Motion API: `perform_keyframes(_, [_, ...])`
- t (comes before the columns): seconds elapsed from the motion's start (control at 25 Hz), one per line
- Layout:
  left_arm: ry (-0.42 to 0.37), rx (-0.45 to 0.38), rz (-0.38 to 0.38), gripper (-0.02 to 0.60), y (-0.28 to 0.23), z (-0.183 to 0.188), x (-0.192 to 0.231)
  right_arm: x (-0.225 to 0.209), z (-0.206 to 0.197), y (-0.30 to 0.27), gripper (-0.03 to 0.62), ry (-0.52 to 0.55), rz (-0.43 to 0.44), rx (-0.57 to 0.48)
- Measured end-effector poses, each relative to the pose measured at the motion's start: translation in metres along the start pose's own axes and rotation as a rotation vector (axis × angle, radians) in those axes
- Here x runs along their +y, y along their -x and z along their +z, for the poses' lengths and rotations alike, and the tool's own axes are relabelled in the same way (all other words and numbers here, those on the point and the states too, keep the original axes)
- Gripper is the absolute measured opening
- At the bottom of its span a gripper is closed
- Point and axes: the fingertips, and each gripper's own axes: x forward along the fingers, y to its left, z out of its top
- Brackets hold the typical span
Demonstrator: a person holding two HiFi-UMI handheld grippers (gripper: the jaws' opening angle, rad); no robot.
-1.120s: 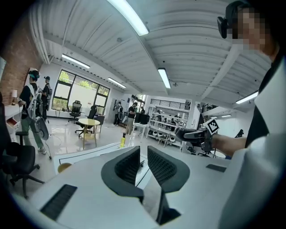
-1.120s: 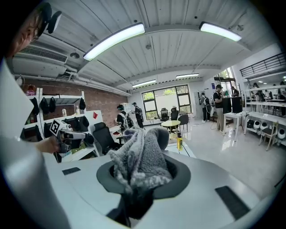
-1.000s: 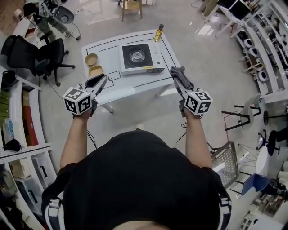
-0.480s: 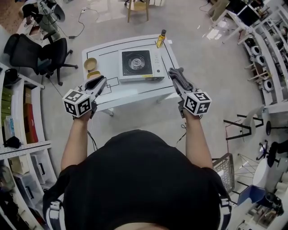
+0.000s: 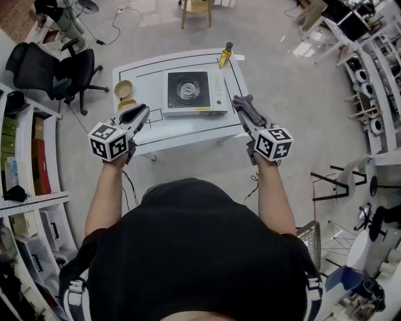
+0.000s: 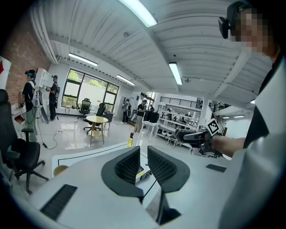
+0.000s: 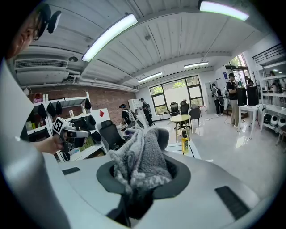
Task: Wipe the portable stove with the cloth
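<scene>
The portable stove, white with a black round burner, sits on the white table ahead of me. In the head view both grippers hover short of the table's near edge. My right gripper is at the right, shut on a grey fuzzy cloth. In the right gripper view the cloth bulges up out of the jaws and hides their tips. My left gripper is at the left, over the table's front left corner. Its jaws stand shut to a thin slit with nothing held.
A yellow bottle stands at the table's far right corner. Two small bowls sit on its left side. Black office chairs stand to the left, shelving to the right, and a stool beyond the table. People stand far off in the room.
The table and stove have slid slightly lower in the head view as I close in. Both grippers keep their pose, and the cloth stays in the right one.
</scene>
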Motion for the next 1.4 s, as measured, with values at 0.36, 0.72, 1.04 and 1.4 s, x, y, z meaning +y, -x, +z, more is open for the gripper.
perform_keyframes(0.36, [0.013,0.012,-0.004,0.069,-0.021,0.004,0.021,-0.012,0.009,-0.027,0.114,-0.002,0.008,0.023])
perform_keyframes(0.72, [0.004,0.046,-0.053,0.069,-0.052,0.019,0.07,-0.023,0.034,-0.071,0.114,-0.038,-0.028,0.018])
perform_keyframes(1.04, [0.004,0.083,-0.105,0.069,-0.073,0.031,0.119,-0.021,0.059,-0.116,0.114,-0.036,-0.056,0.023])
perform_keyframes(1.4, [-0.009,0.084,-0.149,0.069,-0.072,0.05,0.167,0.0,0.071,-0.155,0.114,-0.036,-0.086,0.044])
